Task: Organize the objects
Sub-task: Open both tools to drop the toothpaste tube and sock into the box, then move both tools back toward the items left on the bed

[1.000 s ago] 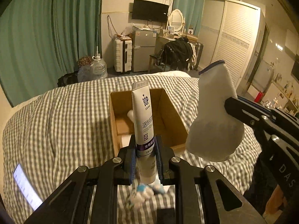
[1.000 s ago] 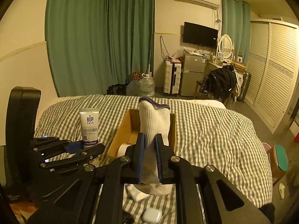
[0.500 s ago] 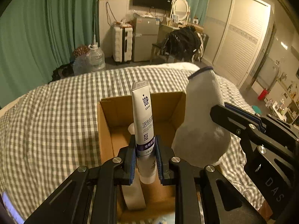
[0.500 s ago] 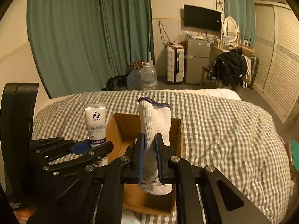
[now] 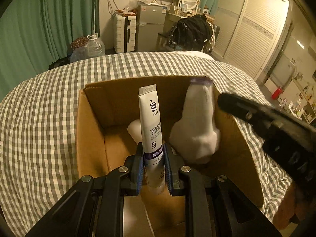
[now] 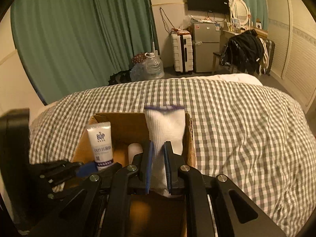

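Note:
My left gripper (image 5: 153,158) is shut on a white BOP toothpaste tube (image 5: 151,122), held upright over the open cardboard box (image 5: 88,138) on the checked bed. My right gripper (image 6: 158,158) is shut on a white sock with a purple cuff (image 6: 165,126), also over the box. The sock (image 5: 197,130) hangs at the box's right side in the left wrist view, with the right gripper's black arm (image 5: 276,130) beside it. The tube (image 6: 100,144) and the left gripper's arm (image 6: 59,169) show at left in the right wrist view. A white rounded object (image 5: 134,130) lies inside the box.
The grey-checked bedcover (image 6: 237,128) spreads around the box. Beyond the bed are green curtains (image 6: 79,29), a white suitcase (image 6: 182,51), water jugs (image 6: 152,68), a small fridge (image 6: 205,45) and a chair with dark clothes (image 6: 244,51).
Both grippers have moved forward and down over the box with their objects still held. The box now fills the near view and the tube and sock sit within its opening.

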A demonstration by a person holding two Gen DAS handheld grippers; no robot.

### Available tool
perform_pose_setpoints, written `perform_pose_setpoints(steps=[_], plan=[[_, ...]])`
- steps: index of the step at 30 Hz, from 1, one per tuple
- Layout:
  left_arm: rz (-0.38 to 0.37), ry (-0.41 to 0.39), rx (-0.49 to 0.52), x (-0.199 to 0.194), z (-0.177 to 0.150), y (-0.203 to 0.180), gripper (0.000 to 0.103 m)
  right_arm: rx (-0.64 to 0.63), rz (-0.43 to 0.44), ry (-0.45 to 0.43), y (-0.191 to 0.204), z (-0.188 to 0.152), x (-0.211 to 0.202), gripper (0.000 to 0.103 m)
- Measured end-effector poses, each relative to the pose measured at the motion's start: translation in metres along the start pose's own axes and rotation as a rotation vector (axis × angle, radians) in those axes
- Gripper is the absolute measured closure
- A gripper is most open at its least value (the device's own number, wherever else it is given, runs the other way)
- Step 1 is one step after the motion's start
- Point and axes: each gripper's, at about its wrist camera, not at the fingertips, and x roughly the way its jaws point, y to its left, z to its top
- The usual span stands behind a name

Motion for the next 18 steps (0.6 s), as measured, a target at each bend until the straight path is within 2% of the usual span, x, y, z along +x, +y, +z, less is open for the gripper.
perform_pose_setpoints(steps=[2, 4, 5, 6, 7, 11, 13, 16, 18], plan=[[-0.003, 0.006, 0.002, -0.005, -0.001, -0.004, 0.079, 0.02, 0.009, -0.01, -0.002, 0.003, -0.005, 0.092], [-0.005, 0.0, 0.007, -0.016, 0.002, -0.008, 0.066, 0.026, 0.008, -0.025, -0.002, 0.007, -0.016, 0.088], [0.003, -0.011, 0.009, -0.026, 0.003, -0.009, 0.049, 0.023, 0.004, -0.034, -0.001, 0.01, -0.023, 0.082], [0.014, -0.029, 0.006, -0.037, 0.006, -0.011, 0.036, 0.019, -0.003, -0.043, 0.0, 0.012, -0.032, 0.07], [0.021, -0.049, 0.001, -0.047, 0.01, -0.011, 0.033, 0.017, -0.01, -0.054, 0.004, 0.014, -0.04, 0.063], [0.023, -0.102, -0.018, -0.091, 0.018, -0.01, 0.016, 0.012, -0.028, -0.114, 0.012, 0.027, -0.085, 0.055], [0.038, -0.154, -0.023, -0.122, 0.019, -0.011, 0.015, 0.01, -0.048, -0.146, 0.017, 0.031, -0.113, 0.034], [0.069, -0.201, -0.015, -0.162, 0.02, -0.016, 0.005, 0.009, -0.062, -0.213, 0.025, 0.035, -0.158, 0.022], [0.095, -0.236, -0.011, -0.186, 0.017, -0.017, 0.003, 0.005, -0.077, -0.245, 0.032, 0.035, -0.187, 0.014]])
